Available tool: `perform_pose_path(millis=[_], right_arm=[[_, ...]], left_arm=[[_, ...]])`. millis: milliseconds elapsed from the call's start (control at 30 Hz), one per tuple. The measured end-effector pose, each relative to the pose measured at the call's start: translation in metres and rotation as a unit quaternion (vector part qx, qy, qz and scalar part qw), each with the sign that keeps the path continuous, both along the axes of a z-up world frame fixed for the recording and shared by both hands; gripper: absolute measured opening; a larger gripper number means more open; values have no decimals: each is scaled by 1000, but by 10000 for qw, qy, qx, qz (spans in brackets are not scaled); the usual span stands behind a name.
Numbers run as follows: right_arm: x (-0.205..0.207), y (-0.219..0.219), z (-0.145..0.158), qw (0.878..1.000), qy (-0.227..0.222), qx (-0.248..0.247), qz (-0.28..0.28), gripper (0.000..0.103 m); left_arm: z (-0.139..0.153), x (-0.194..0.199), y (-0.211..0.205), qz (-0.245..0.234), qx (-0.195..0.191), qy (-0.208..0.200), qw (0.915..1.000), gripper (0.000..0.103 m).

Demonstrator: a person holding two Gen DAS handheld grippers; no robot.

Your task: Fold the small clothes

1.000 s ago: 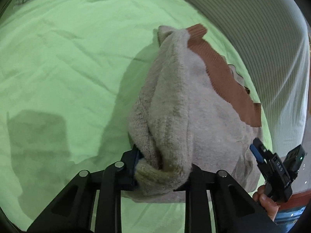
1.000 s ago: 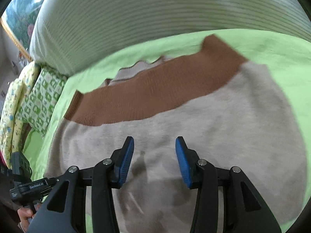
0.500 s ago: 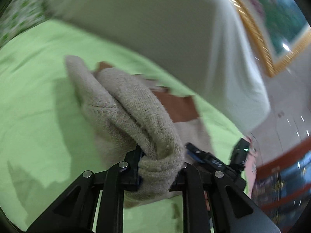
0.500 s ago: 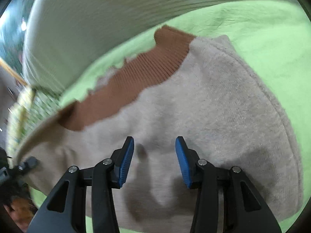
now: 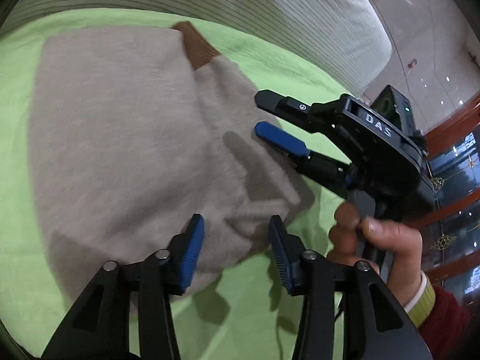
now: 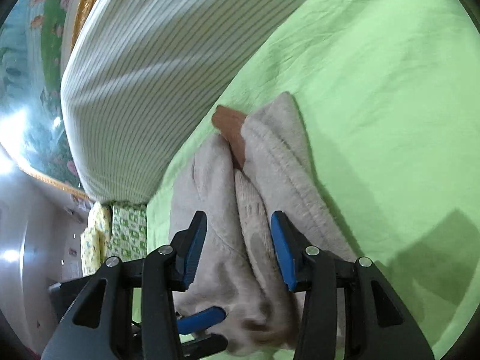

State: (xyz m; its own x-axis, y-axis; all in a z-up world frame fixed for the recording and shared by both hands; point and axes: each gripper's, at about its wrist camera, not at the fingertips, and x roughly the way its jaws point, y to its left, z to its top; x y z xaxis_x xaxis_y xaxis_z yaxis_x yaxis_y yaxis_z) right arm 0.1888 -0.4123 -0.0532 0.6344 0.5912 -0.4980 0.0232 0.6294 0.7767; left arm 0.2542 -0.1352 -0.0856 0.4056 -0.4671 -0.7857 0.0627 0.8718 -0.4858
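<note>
Both grippers are hovering over our beige sweater (image 5: 126, 138), lying folded mid-frame on the green sheet (image 5: 270, 60). Our left gripper (image 5: 237, 246) is opening, pads clear of the knit; our right gripper (image 6: 238, 247) is standing apart, gripping nothing.

The folded sweater (image 5: 126, 138) lies flat on the bed sheet (image 5: 285, 69), with the striped bolster (image 5: 270, 9) running along behind it. One trim corner (image 5: 196, 46) pokes out at the sweater's far edge, towards the bolster. The left tongs (image 5: 237, 240) sit over the sweater's near edge, jaws opening, cloth below the gap. The right tongs (image 5: 264, 114) come in from the right side over the sweater's right edge, with a hand (image 5: 375, 240) on the grip further right. In the right wrist view, patterned pillows (image 6: 114, 234) lie at the bolster's end, left of the sweater.
</note>
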Motion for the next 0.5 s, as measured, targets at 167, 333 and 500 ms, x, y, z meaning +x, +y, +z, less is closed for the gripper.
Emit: perform_pose_path(millis=[167, 333, 500], right_arm=[[15, 21, 8, 9982, -43, -430, 412, 48], [42, 40, 12, 9902, -56, -1203, 711, 57], [69, 48, 5, 9850, 150, -1349, 1069, 59]], left_arm=[[14, -33, 41, 445, 137, -154, 9988, 57], [9, -48, 76, 946, -81, 68, 9955, 60], [14, -54, 92, 1349, -359, 18, 9902, 76]])
